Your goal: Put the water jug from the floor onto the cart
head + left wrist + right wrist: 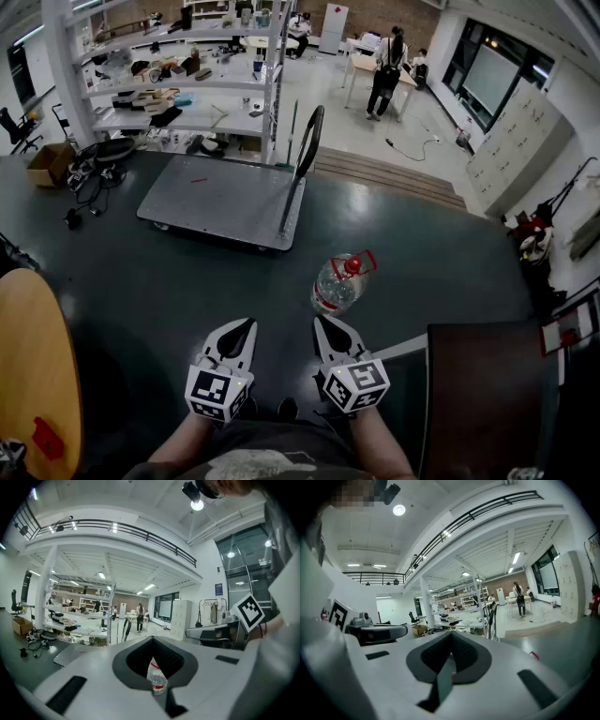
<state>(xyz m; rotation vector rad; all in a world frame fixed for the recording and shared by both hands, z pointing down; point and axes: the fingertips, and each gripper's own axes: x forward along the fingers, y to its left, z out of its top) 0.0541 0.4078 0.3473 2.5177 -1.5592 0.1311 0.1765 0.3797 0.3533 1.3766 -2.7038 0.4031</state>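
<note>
My left hand-held gripper (pixel 246 328) is closed and empty, with the water jug (pixel 337 284) on the floor (pixel 422 253) at its 2 o'clock. My right hand-held gripper (pixel 323 326), also closed on nothing, is nearer, the jug near its 12 o'clock. The jug seems to stand upright, the cart (pixel 220 199) beyond at 11 o'clock.

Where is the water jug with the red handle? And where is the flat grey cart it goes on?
Clear plastic water jug with red handle (pixel 336 289): head view, on its see-through body, lying on the dark floor.
Flat grey metal cart (pixel 220 199): head view, on the bare middle of its deck.
</note>
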